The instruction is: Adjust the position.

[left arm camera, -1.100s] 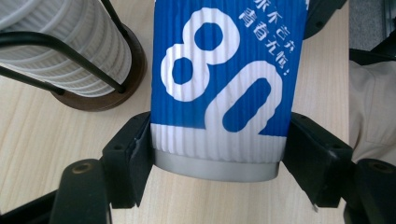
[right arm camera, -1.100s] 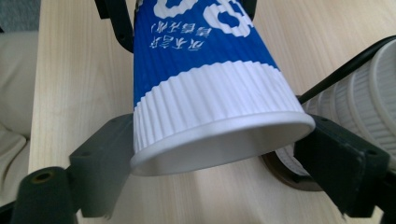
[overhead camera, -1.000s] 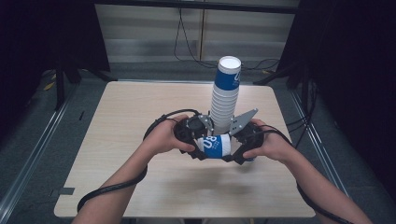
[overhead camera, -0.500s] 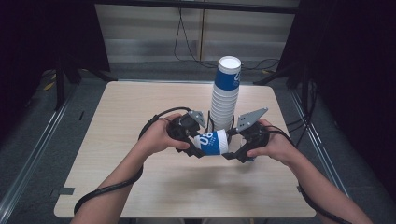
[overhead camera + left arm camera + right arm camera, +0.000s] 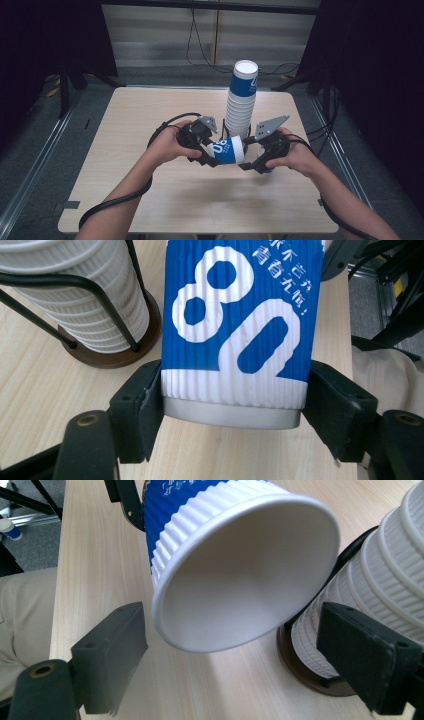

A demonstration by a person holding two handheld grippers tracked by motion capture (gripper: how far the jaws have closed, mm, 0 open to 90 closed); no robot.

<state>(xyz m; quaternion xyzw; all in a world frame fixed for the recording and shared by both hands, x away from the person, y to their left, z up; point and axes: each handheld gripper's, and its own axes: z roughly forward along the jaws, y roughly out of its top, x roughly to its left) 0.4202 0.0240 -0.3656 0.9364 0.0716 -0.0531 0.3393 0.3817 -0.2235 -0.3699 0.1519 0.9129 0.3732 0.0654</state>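
We hold one paper cup [image 5: 227, 150] on its side above the table [image 5: 125, 200], between our two hands, in front of the stack of cups [image 5: 239, 107].

On the left, the left gripper [image 5: 206, 152] has its jaws clamped on the cup near its bottom end; in the left gripper view both black pads press on the white ribbed band [image 5: 232, 385]. We judge that this step is a hand-over or a re-grip of the cup.

On the right, the right gripper [image 5: 252, 161] faces the open mouth [image 5: 240, 580], its jaws wide apart and not touching the rim. The next move calls for closing them gently, since thin paper crushes easily.

The cup is corrugated, blue and white, smooth white inside. The stack stands in a thin black wire holder [image 5: 75, 285] on a round brown base [image 5: 112, 352].
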